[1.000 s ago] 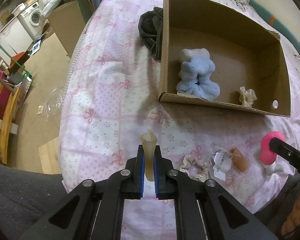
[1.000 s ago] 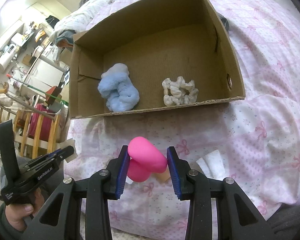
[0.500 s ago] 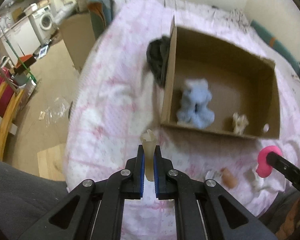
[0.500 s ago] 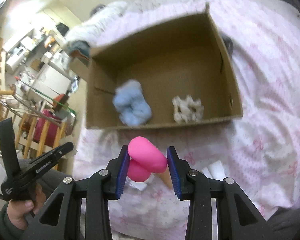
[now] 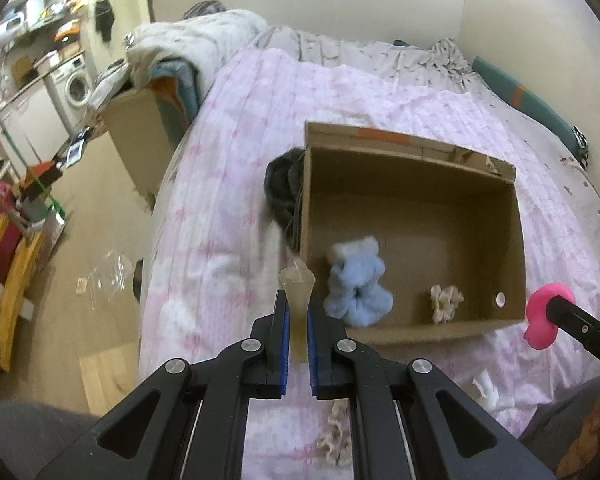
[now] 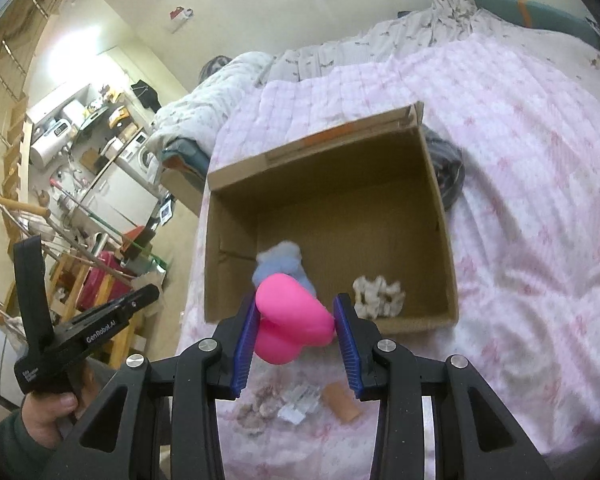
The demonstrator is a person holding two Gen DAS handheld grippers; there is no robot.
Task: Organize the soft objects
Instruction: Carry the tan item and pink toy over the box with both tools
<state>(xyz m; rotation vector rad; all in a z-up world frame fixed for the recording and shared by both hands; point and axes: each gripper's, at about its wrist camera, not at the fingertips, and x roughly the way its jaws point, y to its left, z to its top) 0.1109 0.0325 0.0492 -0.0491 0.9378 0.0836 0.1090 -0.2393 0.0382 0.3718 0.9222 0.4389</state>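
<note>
Left gripper [image 5: 297, 322] pinches a pale squishy toy [image 5: 297, 300] upright and right gripper [image 6: 295, 326] clamps a pink one [image 6: 290, 320], both raised near the cardboard box [image 5: 440, 332], likely for dropping beside the blue scrunchie [image 5: 356, 290].

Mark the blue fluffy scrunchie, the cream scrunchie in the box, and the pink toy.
blue fluffy scrunchie [image 5: 358, 286], left wrist view, its middle.
cream scrunchie [image 6: 378, 296], right wrist view, centre of its ruffles.
pink toy [image 6: 294, 314], right wrist view, its rounded top.

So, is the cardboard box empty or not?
Not empty. The cardboard box holds a blue plush and a cream scrunchie.
</note>
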